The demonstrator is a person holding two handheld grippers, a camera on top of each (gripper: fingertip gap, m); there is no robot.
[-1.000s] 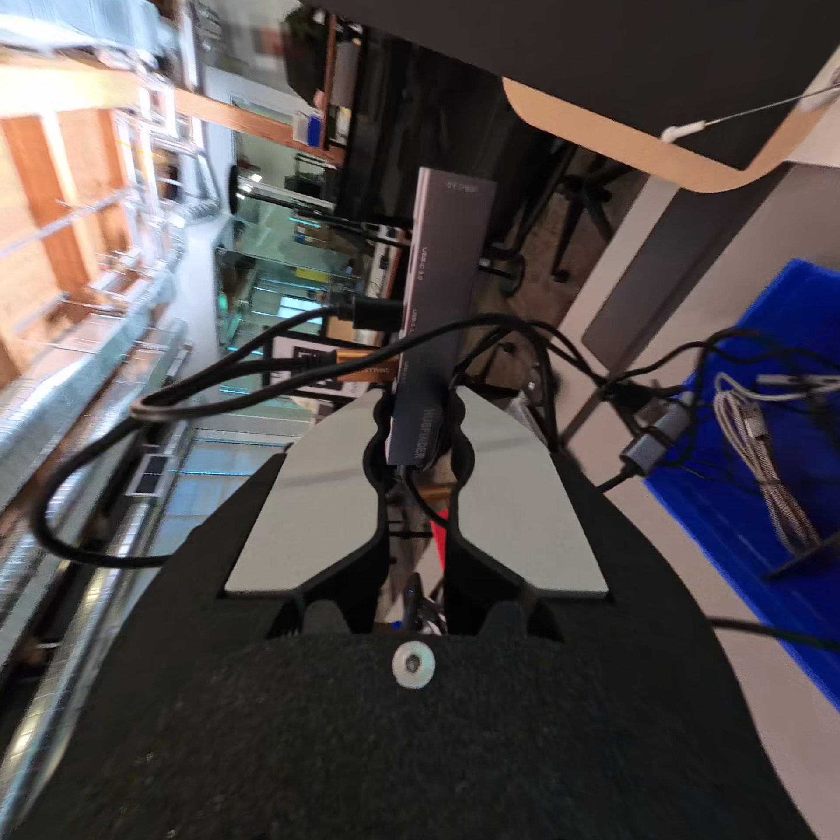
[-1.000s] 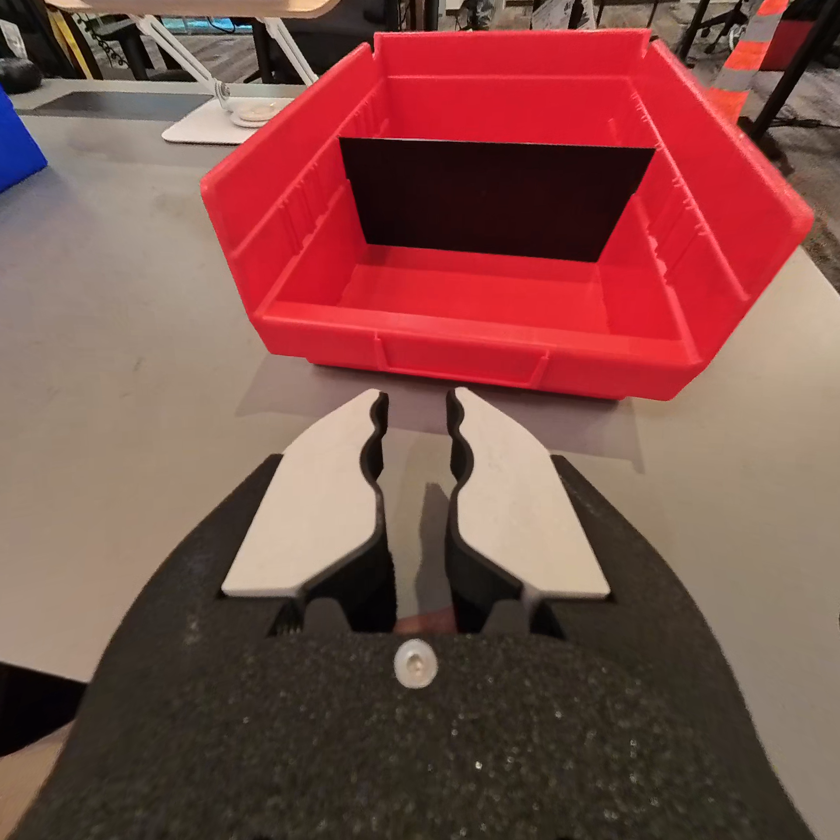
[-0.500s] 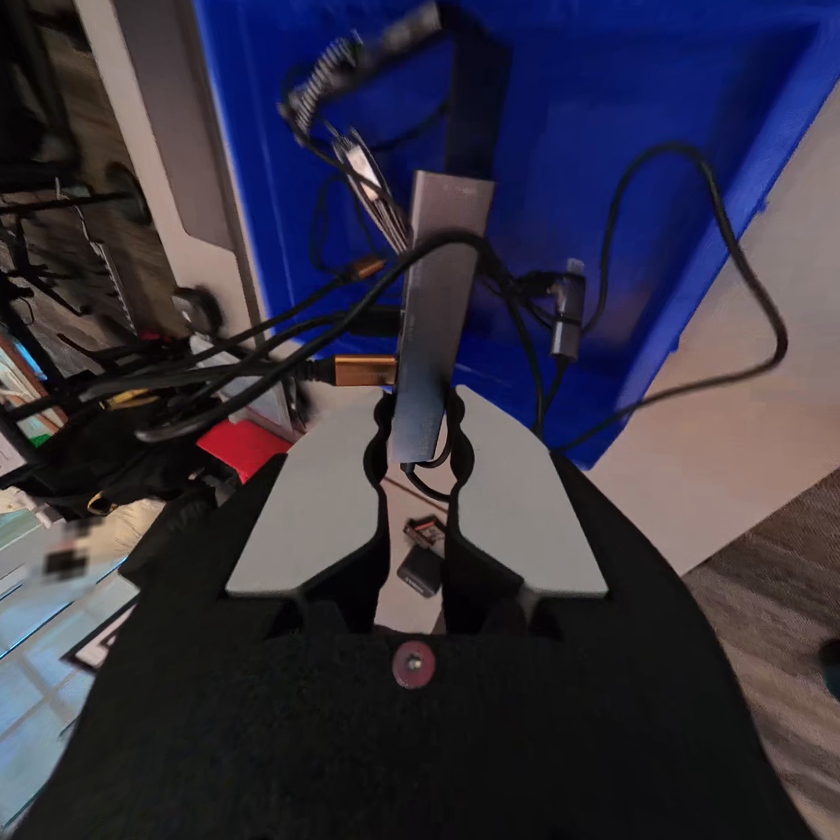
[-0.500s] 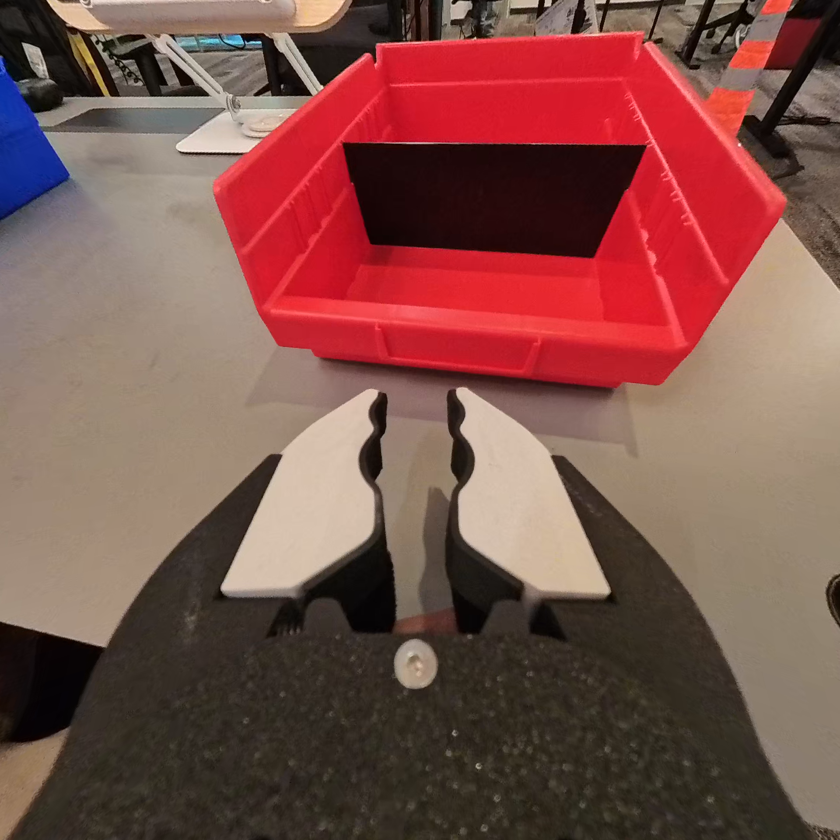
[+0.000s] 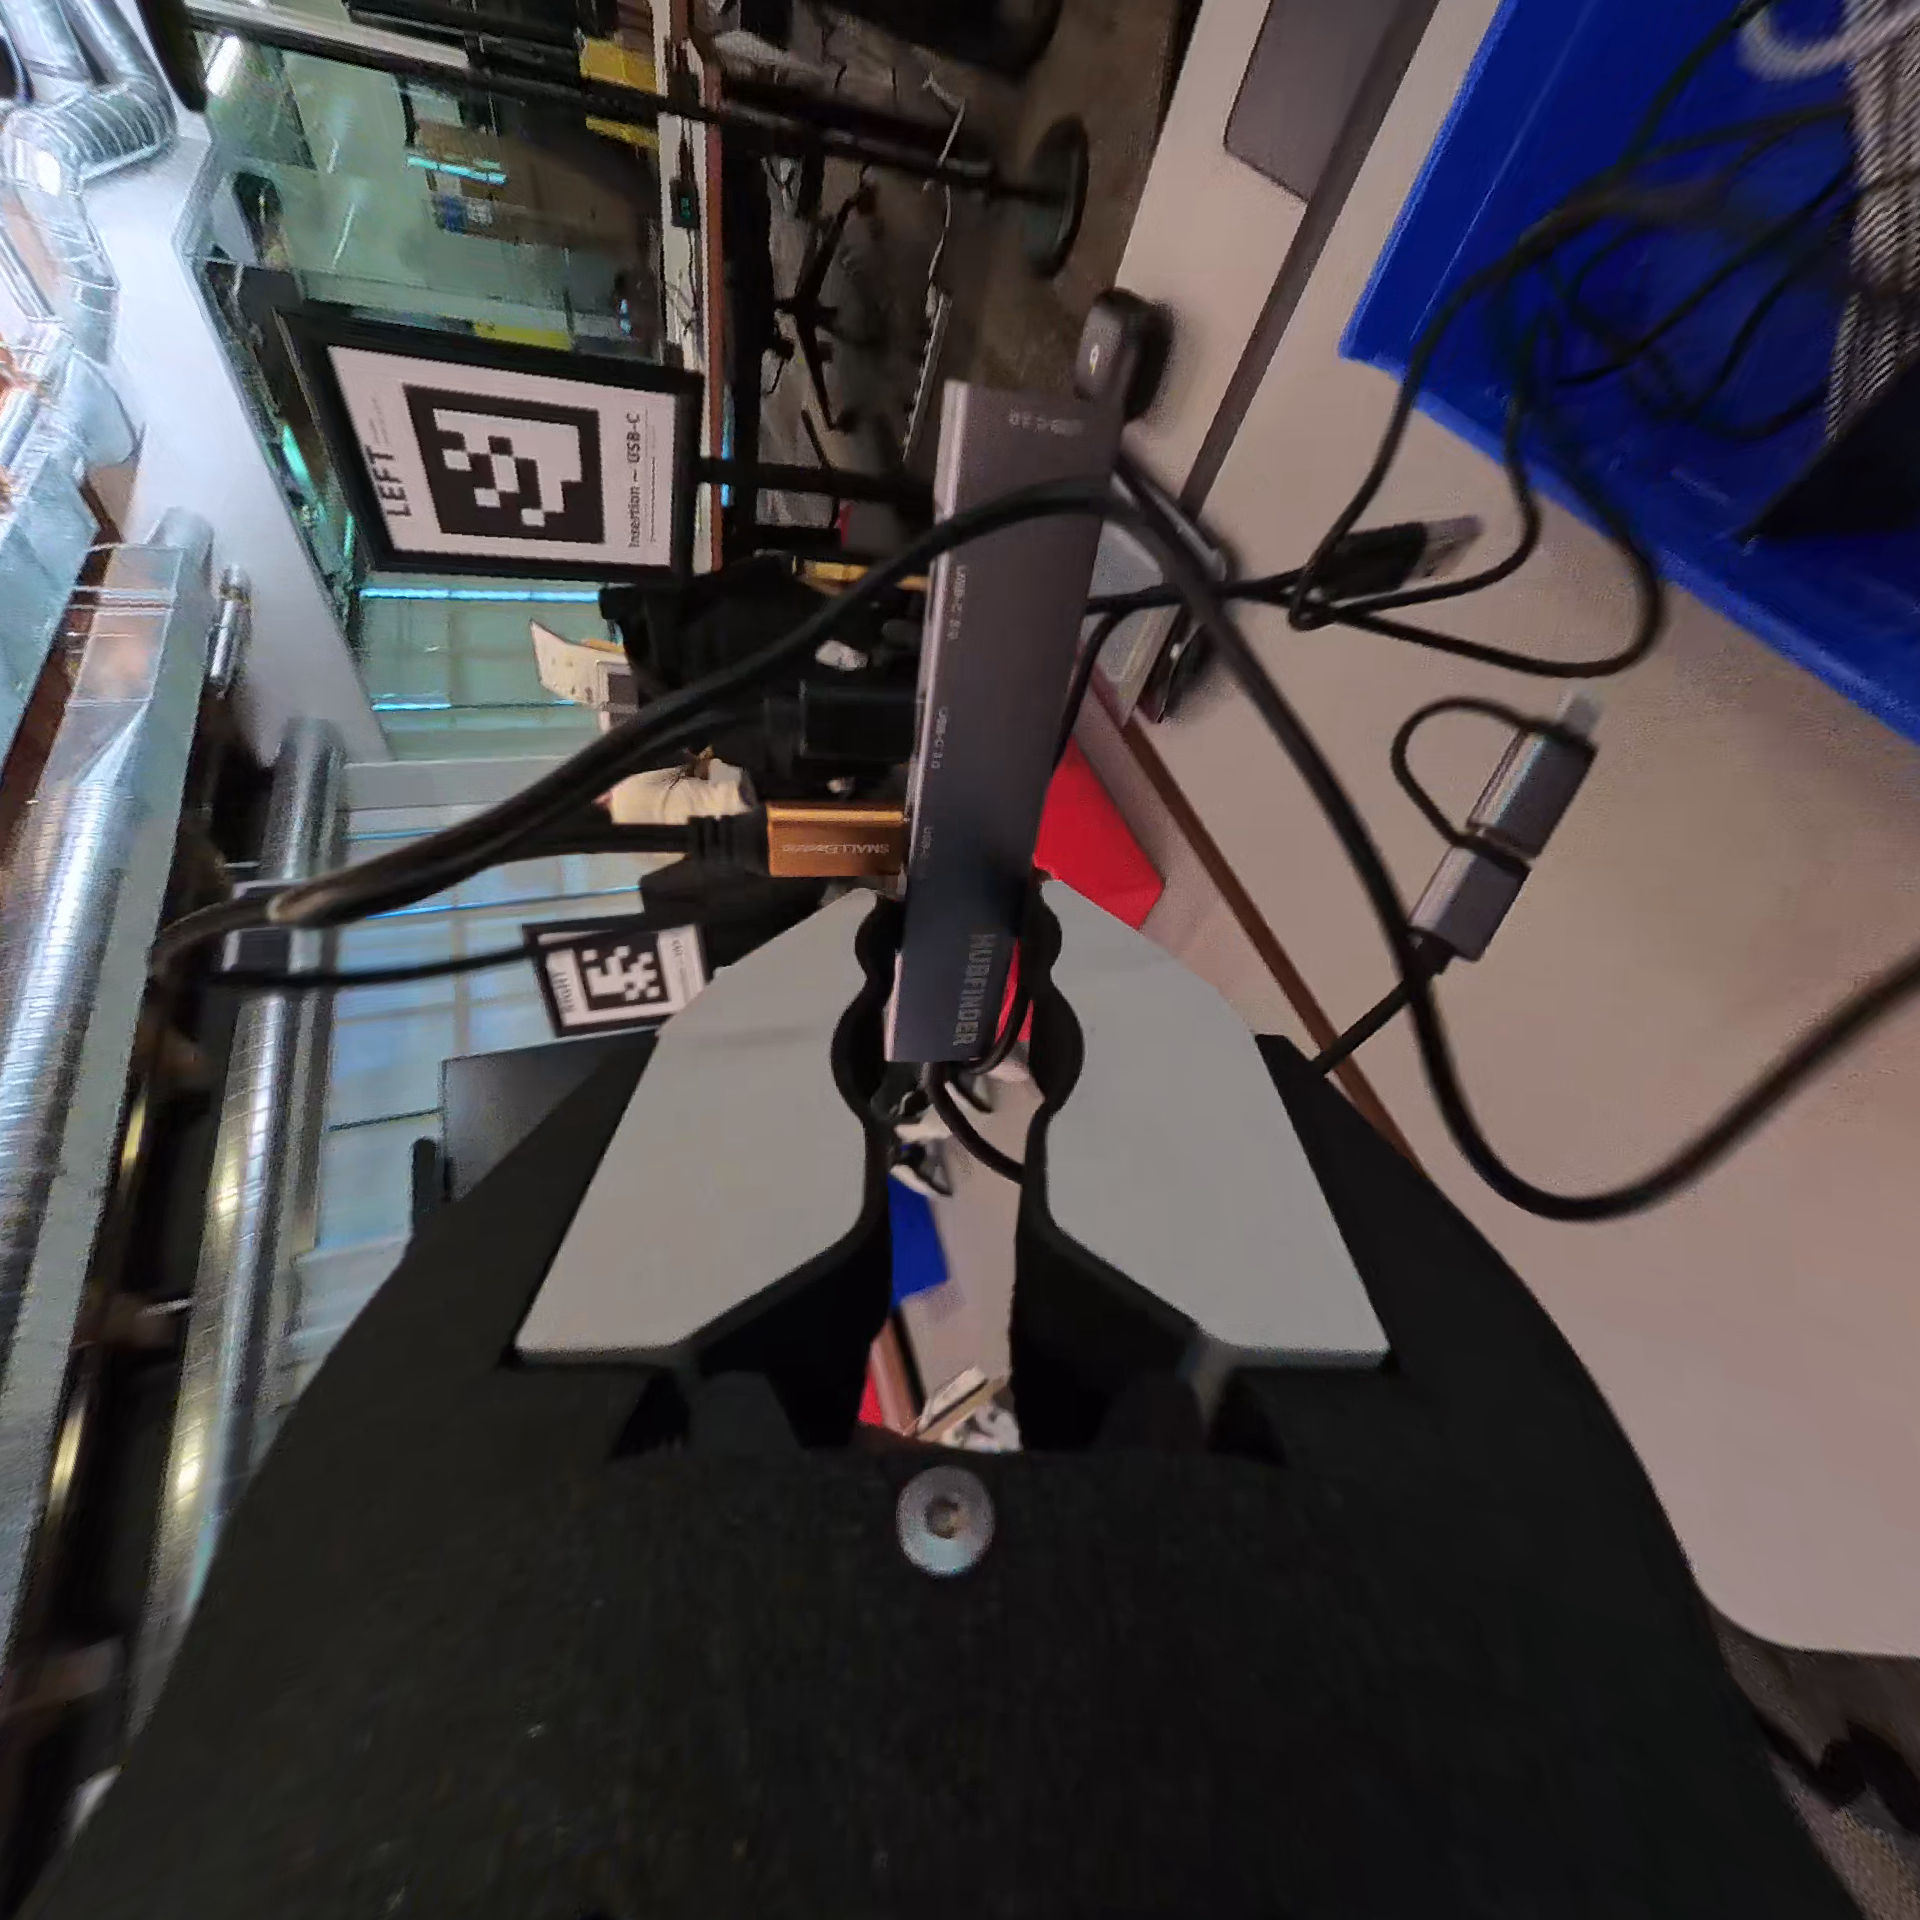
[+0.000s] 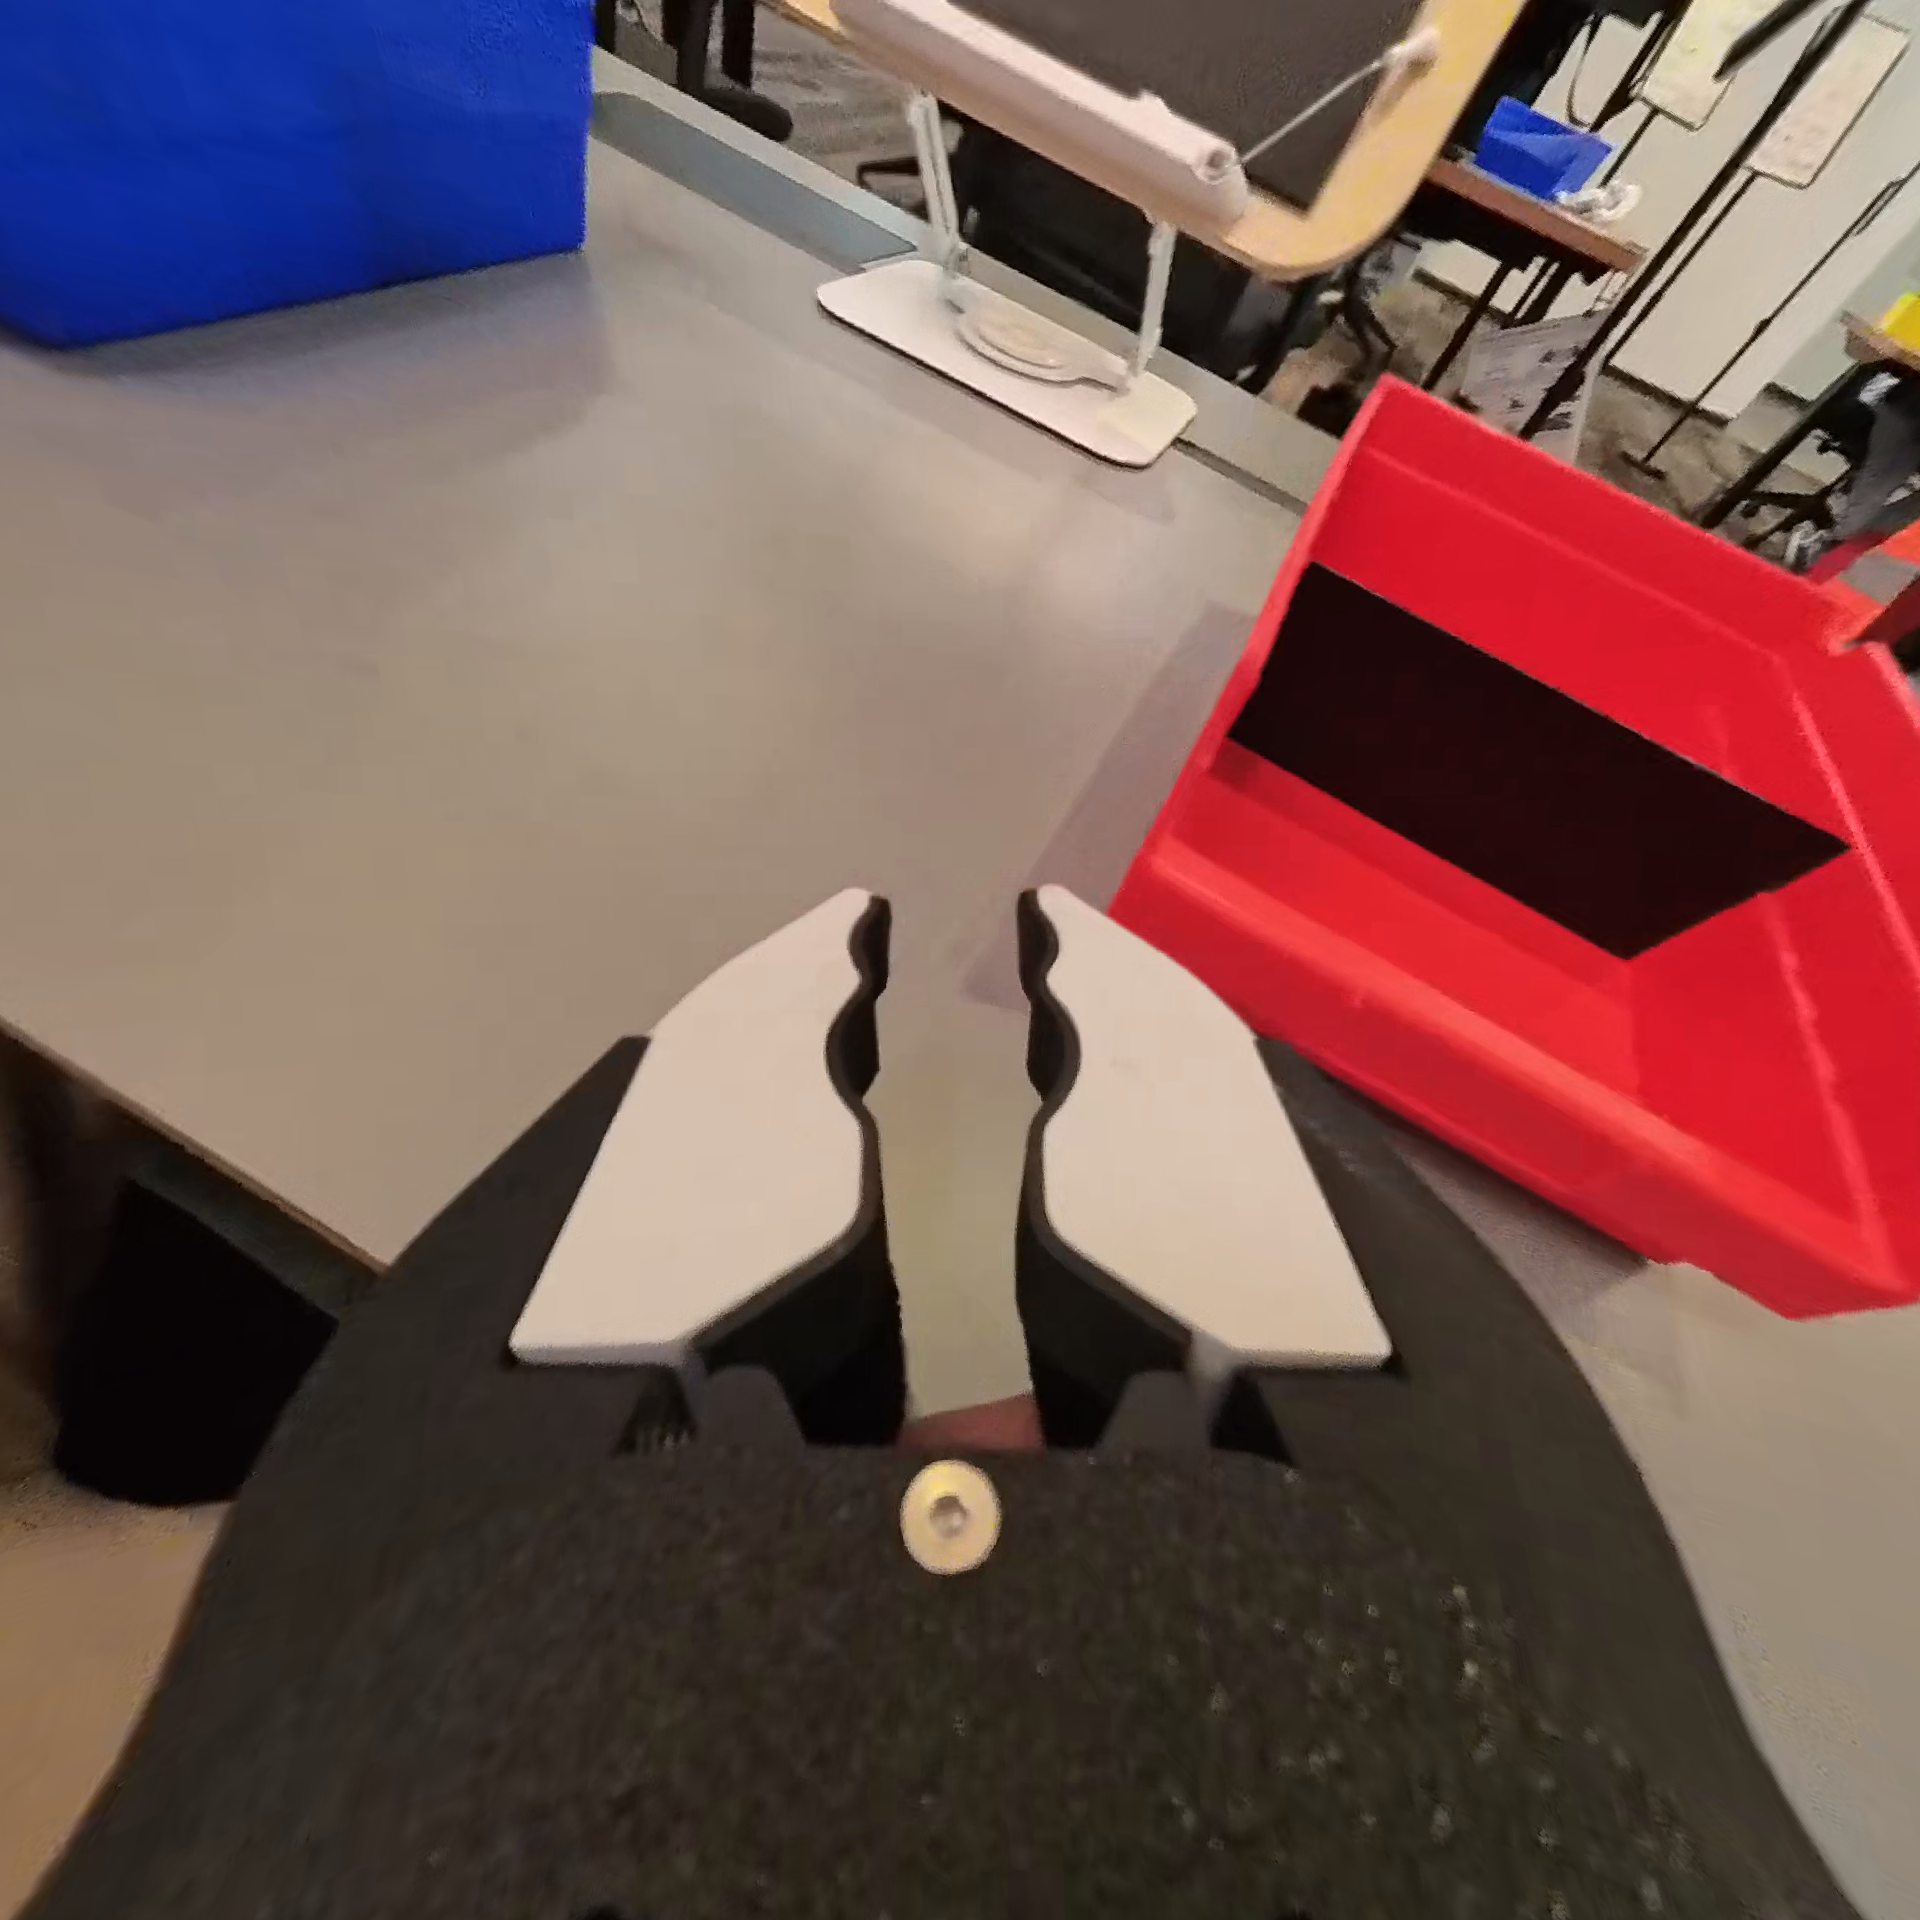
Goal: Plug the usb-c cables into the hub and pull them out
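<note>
My left gripper (image 5: 954,940) is shut on the near end of a dark grey hub (image 5: 997,665), held in the air and pointing away. Two cables are plugged into the hub's left side: one with a gold plug (image 5: 831,844), one with a black plug (image 5: 842,719). Their black cords (image 5: 447,862) loop off to the left. A loose cable with a grey adapter plug (image 5: 1501,844) and another loose plug (image 5: 1392,545) hang over the grey table (image 5: 1714,1299). My right gripper (image 6: 954,920) is open and empty above the table (image 6: 468,675).
A blue bin (image 5: 1683,312) holding more cables is at the upper right of the left wrist view, and its wall shows in the right wrist view (image 6: 281,156). A red bin (image 6: 1538,914) with a black divider sits right of my right gripper. A white stand base (image 6: 1008,353) is behind. Across from one pair of fingers to the other is roughly 65 cm.
My left gripper has swung with the hub, from facing into the blue bin to facing sideways along the table edge. My right gripper has turned left, so the red bin now sits at the right.
</note>
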